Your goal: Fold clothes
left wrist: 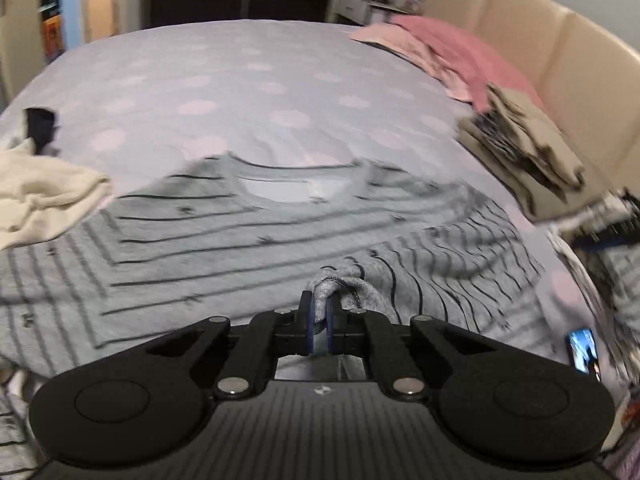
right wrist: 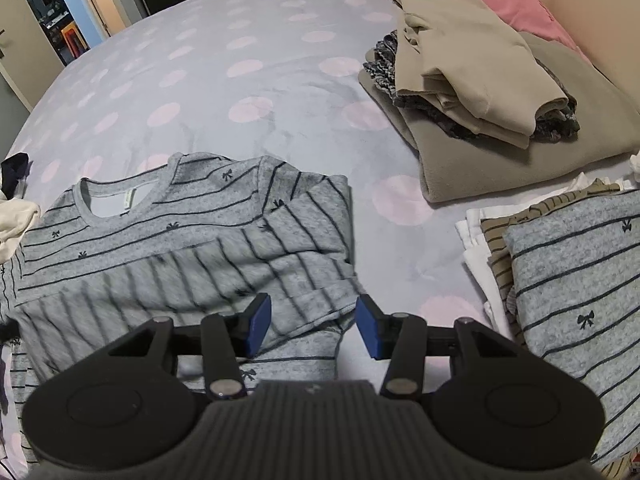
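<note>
Left claw (left wrist: 319, 316) pinching striped shirt (right wrist: 168, 240); right claw (right wrist: 313, 326) agape.

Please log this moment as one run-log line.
left hand-held gripper: shut on striped shirt | right hand-held gripper: open above shirt | sleeves folded in | folded piles alongside

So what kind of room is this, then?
Most likely a bedroom at home: a bed with a polka-dot cover, a padded cream headboard, a pink pillow, and folded clothes stacked beside a grey striped top.
</note>
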Demonstrator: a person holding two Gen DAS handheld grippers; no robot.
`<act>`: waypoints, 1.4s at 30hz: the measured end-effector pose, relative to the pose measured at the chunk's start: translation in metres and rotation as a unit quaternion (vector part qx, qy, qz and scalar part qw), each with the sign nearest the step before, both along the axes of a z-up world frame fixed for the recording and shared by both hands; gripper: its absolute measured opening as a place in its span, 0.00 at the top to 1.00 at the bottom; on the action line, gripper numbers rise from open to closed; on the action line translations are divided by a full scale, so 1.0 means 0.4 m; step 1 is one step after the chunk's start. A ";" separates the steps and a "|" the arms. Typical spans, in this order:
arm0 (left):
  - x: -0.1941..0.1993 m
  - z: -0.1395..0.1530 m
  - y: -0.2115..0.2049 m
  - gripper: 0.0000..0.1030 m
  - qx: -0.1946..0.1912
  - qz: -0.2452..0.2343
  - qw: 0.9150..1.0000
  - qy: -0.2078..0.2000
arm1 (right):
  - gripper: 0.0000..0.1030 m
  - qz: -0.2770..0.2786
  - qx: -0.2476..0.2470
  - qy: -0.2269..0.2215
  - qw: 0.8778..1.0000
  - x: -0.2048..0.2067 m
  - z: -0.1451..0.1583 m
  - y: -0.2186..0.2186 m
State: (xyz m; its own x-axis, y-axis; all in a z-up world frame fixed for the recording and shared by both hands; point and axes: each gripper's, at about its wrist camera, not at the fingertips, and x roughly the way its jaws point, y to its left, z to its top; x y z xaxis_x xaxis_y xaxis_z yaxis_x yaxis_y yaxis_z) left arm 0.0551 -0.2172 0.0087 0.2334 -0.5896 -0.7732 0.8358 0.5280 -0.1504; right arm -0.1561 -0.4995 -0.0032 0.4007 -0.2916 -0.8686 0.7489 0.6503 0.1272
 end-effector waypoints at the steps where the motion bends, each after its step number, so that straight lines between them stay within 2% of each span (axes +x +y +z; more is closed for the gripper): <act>1: 0.017 0.001 0.004 0.97 0.000 0.011 1.000 0.001 | 0.51 -0.001 0.000 0.002 1.000 -0.001 -0.002 -0.002; 5: 0.078 -0.008 0.020 0.97 0.001 0.055 0.998 0.009 | 0.51 -0.005 -0.001 0.007 1.000 -0.002 -0.007 -0.011; 13: 0.142 0.012 0.057 0.97 -0.017 0.116 0.993 -0.008 | 0.51 -0.011 -0.002 0.021 1.000 -0.004 -0.020 -0.027; 17: 0.178 -0.016 0.060 0.97 0.020 0.141 0.990 -0.002 | 0.51 -0.018 -0.002 0.032 0.999 -0.001 -0.029 -0.033; 20: 0.204 -0.053 0.046 0.97 0.073 0.127 0.989 0.004 | 0.51 -0.022 -0.002 0.039 0.999 0.012 -0.038 -0.047; 24: 0.215 -0.065 0.038 0.97 0.102 0.090 0.991 -0.010 | 0.51 -0.025 0.003 0.029 0.999 0.045 -0.045 -0.080; 29: 0.231 -0.080 0.036 0.97 0.099 0.087 0.991 -0.001 | 0.51 -0.035 0.023 -0.015 0.999 0.099 -0.046 -0.142; 33: 0.244 -0.095 0.025 0.97 0.103 0.085 0.991 0.002 | 0.51 -0.027 0.025 -0.032 0.999 0.156 -0.062 -0.175; 36: 0.251 -0.096 0.022 0.97 0.102 0.079 0.992 0.004 | 0.52 -0.021 0.032 -0.024 0.999 0.197 -0.082 -0.205; 40: 0.263 -0.099 0.018 0.97 0.100 0.073 0.992 0.010 | 0.52 0.016 0.052 -0.014 0.998 0.240 -0.109 -0.248; 42: 0.269 -0.104 0.016 0.97 0.102 0.072 0.992 0.014 | 0.51 0.034 0.041 -0.003 0.999 0.255 -0.119 -0.259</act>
